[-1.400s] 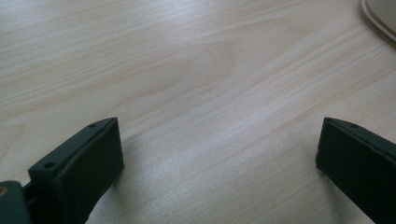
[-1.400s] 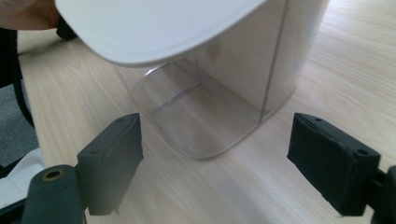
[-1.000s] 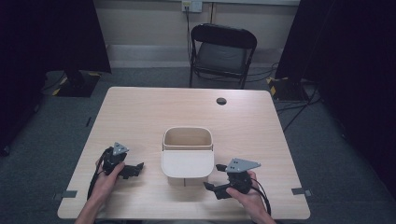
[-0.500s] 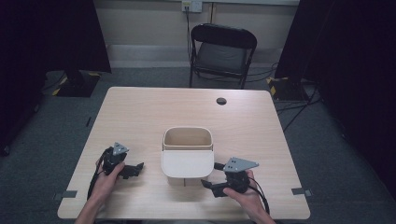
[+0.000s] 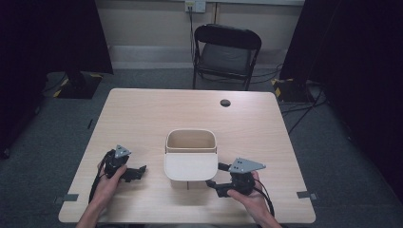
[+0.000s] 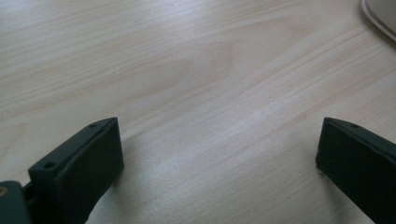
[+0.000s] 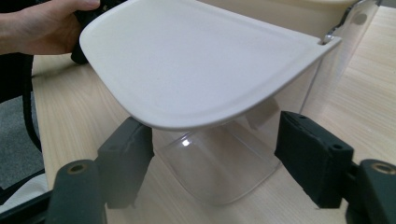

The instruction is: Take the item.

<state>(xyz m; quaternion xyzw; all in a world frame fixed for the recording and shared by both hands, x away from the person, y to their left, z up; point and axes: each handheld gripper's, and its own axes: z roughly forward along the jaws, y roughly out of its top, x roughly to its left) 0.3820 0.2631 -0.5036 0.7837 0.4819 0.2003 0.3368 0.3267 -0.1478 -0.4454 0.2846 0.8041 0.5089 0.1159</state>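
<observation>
My right gripper [image 5: 215, 176] sits low at the near right of the container, jaws aimed left at it. In the right gripper view its jaws stand apart on either side of the clear base [image 7: 219, 163], under the overhang of the cream lid [image 7: 196, 70]; they have just been closing, with the base between them, but I see a gap on the right side and cannot say the left pad is touching. I judge it as spread, not yet pinching.

My left gripper [image 5: 135, 172] rests on the table [image 5: 142, 118] at the near left, a little apart from the container, jaws spread wide over bare wood in the left gripper view, holding nothing. A sliver of a pale rim [image 6: 378, 16] shows at that view's top right.

The container [image 5: 191, 152] stands near the middle of the table, toward the near edge. Its lid is swung open toward me on a hinge [image 7: 334, 35], lying roughly level over the near side, and the box is open at the top.

As I read it, the grasp on the container is being set up and not made; closing the jaws and whatever follows is left.

The inside bottom of the box is hidden by its walls, so I cannot tell whether anything lies in it. The small dark round thing [image 5: 225, 102] at the far side is too small to name.
</observation>
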